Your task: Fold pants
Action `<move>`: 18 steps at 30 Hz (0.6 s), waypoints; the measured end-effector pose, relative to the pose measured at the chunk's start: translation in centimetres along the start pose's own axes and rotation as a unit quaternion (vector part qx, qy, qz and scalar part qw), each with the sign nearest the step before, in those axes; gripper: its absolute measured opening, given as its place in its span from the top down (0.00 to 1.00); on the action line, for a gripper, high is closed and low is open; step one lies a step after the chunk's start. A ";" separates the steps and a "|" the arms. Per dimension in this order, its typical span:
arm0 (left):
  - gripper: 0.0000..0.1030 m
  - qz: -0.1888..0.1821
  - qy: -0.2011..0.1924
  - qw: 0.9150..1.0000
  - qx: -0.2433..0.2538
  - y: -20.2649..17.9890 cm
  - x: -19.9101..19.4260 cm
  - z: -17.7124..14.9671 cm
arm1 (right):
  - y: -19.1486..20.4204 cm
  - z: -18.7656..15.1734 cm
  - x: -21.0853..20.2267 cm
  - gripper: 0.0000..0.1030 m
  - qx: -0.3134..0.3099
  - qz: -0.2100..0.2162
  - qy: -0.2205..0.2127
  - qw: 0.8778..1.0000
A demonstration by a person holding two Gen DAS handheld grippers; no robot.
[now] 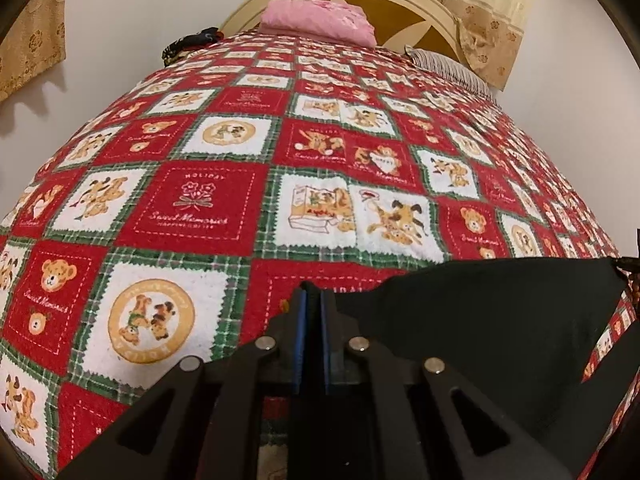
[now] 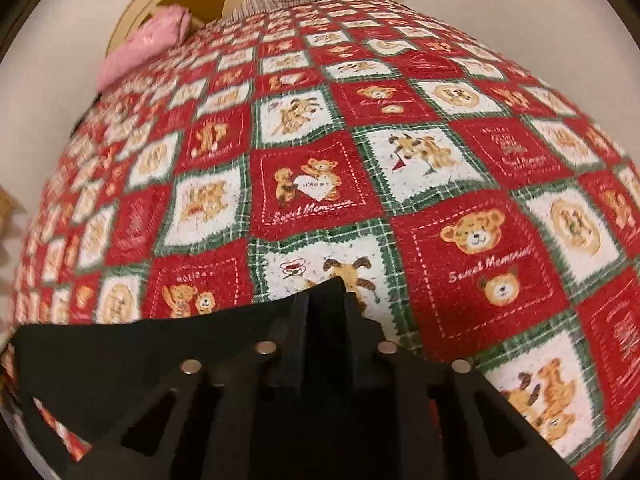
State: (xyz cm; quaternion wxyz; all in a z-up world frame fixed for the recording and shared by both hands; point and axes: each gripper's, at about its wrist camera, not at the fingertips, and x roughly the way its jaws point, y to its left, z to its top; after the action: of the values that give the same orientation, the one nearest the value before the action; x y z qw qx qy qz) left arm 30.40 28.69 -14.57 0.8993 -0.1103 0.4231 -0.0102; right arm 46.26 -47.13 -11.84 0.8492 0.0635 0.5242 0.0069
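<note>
Black pants (image 1: 500, 320) hang nearest us over the near edge of the bed (image 1: 240, 152), soft, light and limp, so we hold them by the edges. Left gripper (image 1: 313, 300) fingers (image 1: 300, 320) and right gripper (image 2: 326, 292) fingers (image 2: 352, 308) are both clenched on the cloth.
</note>
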 end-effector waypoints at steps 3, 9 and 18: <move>0.93 -0.009 -0.017 1.000 -0.002 0.1 -1.3 0.3 | 0.3 -0.3 -1.7 0.96 -0.008 0.013 -0.024 1.000; 0.93 -0.036 -0.059 0.998 -0.008 0.2 -5.0 0.7 | 0.9 -1.8 -9.1 0.96 -0.038 0.019 -0.122 0.992; 0.93 -0.098 -0.119 0.988 -0.029 0.6 -10.4 -1.5 | 1.2 -8.0 -19.8 0.96 -0.077 0.062 -0.258 0.961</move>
State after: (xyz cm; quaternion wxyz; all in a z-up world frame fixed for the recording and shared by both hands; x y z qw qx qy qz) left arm 22.55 30.19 -7.77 0.9342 -0.1776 0.3005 -0.0730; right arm 30.24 -46.66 2.41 0.9559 0.0300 0.2802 0.0829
